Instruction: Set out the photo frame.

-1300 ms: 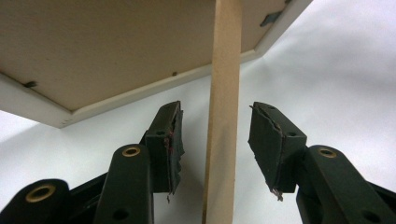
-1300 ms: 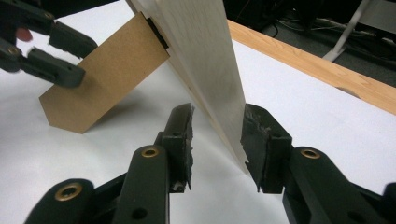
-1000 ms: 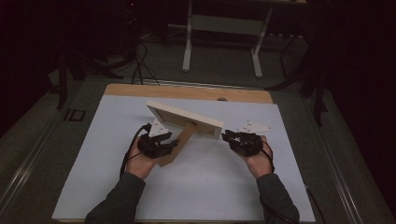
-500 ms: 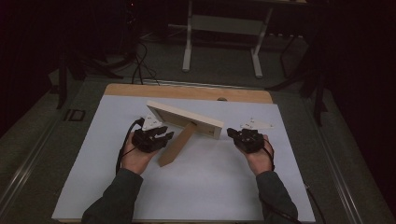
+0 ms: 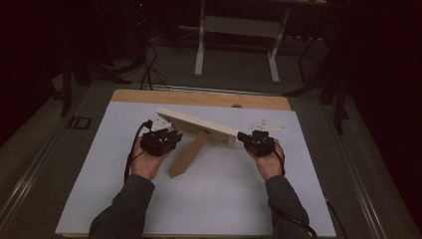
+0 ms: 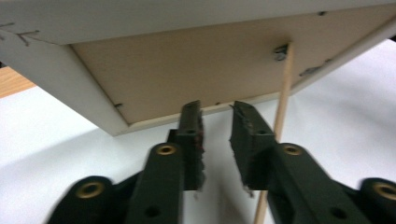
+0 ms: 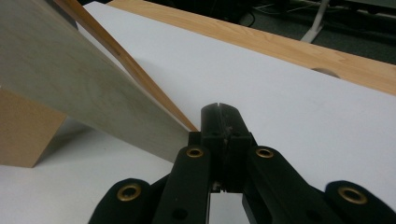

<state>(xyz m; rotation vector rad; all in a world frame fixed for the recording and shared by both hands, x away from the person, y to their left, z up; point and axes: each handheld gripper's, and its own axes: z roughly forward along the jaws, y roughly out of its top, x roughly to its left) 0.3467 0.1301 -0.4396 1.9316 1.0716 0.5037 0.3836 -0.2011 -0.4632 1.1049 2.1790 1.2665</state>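
at desk centre the picture frame (image 5: pixel 196 127) leans on its stand; left gripper (image 6: pixel 215 126) gapes narrowly, right gripper (image 7: pixel 223 122) is closed empty at three o'clock; both should steady it gently.

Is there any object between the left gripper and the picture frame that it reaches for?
Nothing visible stands between them. In the left gripper view, the left gripper has its jaws apart, just below the lower edge of the picture frame, with bare white table cover in the gap. The frame's thin stand runs to one side of the jaws.
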